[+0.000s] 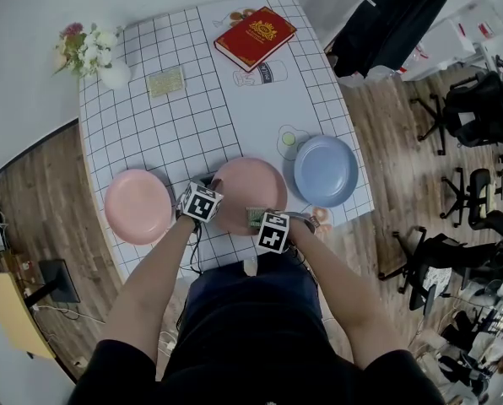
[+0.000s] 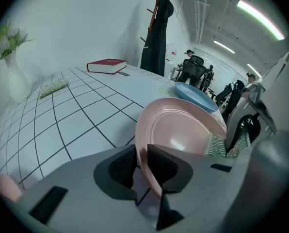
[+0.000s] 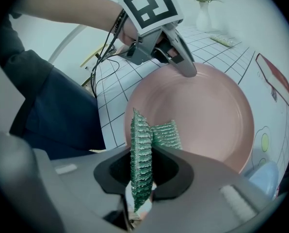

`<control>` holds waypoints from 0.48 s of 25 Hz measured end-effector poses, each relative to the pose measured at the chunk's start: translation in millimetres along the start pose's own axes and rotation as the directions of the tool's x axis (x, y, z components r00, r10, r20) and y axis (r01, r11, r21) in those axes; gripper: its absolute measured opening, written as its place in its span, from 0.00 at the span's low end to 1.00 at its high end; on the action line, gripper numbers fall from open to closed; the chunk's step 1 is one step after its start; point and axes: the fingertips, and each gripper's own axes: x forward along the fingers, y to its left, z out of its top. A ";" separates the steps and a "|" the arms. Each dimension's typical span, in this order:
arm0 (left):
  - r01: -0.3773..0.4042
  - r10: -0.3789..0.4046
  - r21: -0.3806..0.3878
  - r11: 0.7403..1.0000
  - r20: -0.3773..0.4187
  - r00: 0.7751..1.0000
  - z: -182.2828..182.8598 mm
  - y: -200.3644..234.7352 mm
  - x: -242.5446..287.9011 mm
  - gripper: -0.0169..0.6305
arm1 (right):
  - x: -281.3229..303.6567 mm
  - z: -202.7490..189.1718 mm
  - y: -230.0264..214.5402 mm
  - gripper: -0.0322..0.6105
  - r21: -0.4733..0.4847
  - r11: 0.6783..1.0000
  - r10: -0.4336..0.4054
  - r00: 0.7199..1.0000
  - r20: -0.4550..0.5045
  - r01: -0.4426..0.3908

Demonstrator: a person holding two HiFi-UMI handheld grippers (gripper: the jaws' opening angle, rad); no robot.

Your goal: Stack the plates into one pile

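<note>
We have the left gripper [image 2: 141, 165] closed on the near left rim of the middle pink plate [image 1: 251, 188], its jaws pinching the thin edge from above and below. The right gripper [image 3: 145, 176] is closed partway on a green scouring pad [image 3: 166, 134], which stands folded between its jaws over the near side of that same plate. The plate sits near the front edge of the table [image 1: 175, 125], with the left pink plate [image 1: 137, 207] lying apart on one side. The blue plate [image 1: 326, 170] lies just beside it on the far right.

We judge the plates to be stiff, smooth and rather slippery, with some weight, and likely to chip if knocked. The rim is the only place we can take hold, so a one-sided pinch will let the plate sag or swing. A second hold on the opposite rim would steady it, but the soft, light pad occupies our right jaws.
</note>
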 end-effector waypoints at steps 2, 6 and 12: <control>-0.002 0.002 -0.002 1.000 0.001 1.000 0.2 0.2 0.0 0.13 | 1.7 3.9 4.1 0.17 0.001 1.000 0.008 1.000 0.008 -0.008; -0.003 0.003 -0.005 1.000 0.001 1.000 0.3 0.7 0.1 0.13 | 5.6 11.9 11.7 0.17 -0.003 1.000 0.024 1.000 0.017 -0.024; -0.004 0.004 -0.011 1.000 -0.001 1.000 -0.2 0.9 -0.1 0.13 | 8.1 22.3 18.0 0.17 0.009 0.999 0.039 0.999 0.030 -0.039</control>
